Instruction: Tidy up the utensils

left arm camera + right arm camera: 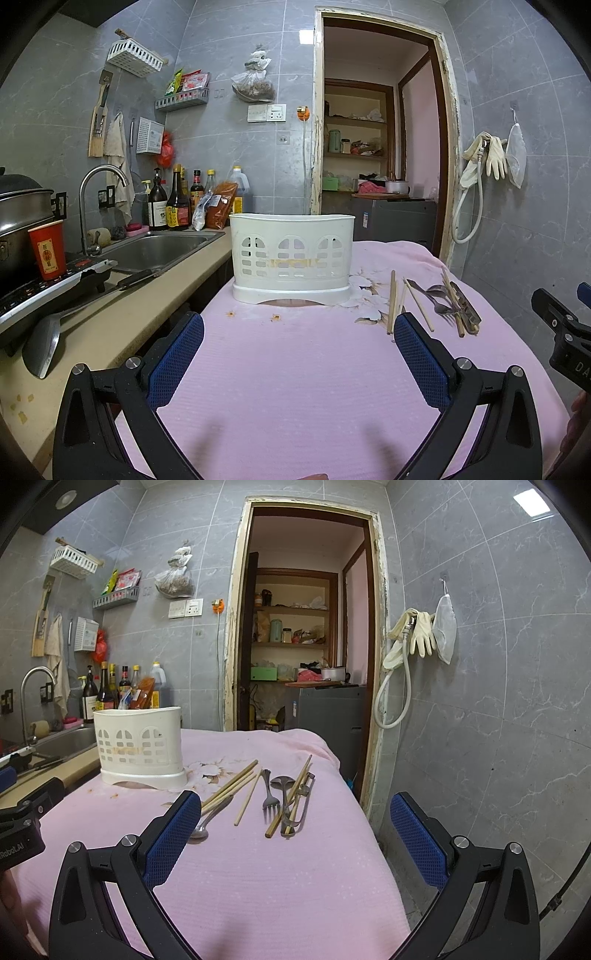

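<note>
A white slotted utensil holder [291,256] stands upright on the pink cloth-covered table [295,369]; it also shows in the right wrist view [140,747]. To its right lie loose wooden chopsticks [248,800], a fork [269,794], spoons [282,783] and a peeler [303,805]; the pile also shows in the left wrist view [443,301]. One spoon [201,829] lies by my right gripper's left finger. My left gripper [299,354] is open and empty, facing the holder. My right gripper [295,830] is open and empty, just short of the utensils.
A counter with a steel sink [159,249], faucet [99,199], sauce bottles [177,203], a red cup [48,249], a pot and a spatula [48,343] runs along the left. The table's right edge [369,812] drops off near the tiled wall and doorway.
</note>
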A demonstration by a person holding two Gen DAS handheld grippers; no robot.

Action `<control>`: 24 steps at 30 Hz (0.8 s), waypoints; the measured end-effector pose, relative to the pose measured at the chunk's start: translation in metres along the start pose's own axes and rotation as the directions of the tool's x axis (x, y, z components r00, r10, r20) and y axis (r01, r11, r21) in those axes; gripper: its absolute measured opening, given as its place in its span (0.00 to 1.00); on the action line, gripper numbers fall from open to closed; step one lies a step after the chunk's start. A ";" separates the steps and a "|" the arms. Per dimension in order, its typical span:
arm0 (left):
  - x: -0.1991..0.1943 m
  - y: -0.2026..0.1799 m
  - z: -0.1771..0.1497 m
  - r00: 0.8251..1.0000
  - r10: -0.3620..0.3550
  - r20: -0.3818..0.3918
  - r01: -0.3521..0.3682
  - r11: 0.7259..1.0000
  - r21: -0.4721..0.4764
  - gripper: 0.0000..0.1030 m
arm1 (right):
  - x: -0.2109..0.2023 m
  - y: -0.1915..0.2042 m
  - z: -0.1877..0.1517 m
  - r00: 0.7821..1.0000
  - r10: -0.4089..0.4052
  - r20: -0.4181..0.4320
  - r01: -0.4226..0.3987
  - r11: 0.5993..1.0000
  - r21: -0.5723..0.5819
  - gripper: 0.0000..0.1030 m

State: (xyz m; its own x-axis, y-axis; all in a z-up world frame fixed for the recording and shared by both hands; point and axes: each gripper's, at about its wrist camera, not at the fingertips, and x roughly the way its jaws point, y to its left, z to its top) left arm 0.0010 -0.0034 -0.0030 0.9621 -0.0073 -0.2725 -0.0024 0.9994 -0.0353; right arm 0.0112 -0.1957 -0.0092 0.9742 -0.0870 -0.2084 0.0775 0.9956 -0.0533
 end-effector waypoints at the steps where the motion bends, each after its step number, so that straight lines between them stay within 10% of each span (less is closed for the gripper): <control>1: 0.000 0.000 0.001 1.000 -0.001 -0.002 0.001 1.000 0.000 0.98 | 0.000 0.000 0.000 1.000 0.000 0.000 0.000 1.000 0.000 1.00; 24: 0.000 -0.001 0.000 1.000 -0.001 -0.005 0.001 1.000 -0.001 0.98 | 0.000 0.000 0.000 1.000 0.002 -0.002 -0.002 1.000 0.001 1.00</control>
State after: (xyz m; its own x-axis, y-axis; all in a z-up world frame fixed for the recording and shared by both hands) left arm 0.0010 -0.0044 -0.0033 0.9608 -0.0082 -0.2771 -0.0020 0.9993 -0.0367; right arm 0.0109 -0.1953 -0.0093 0.9738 -0.0851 -0.2107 0.0758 0.9958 -0.0519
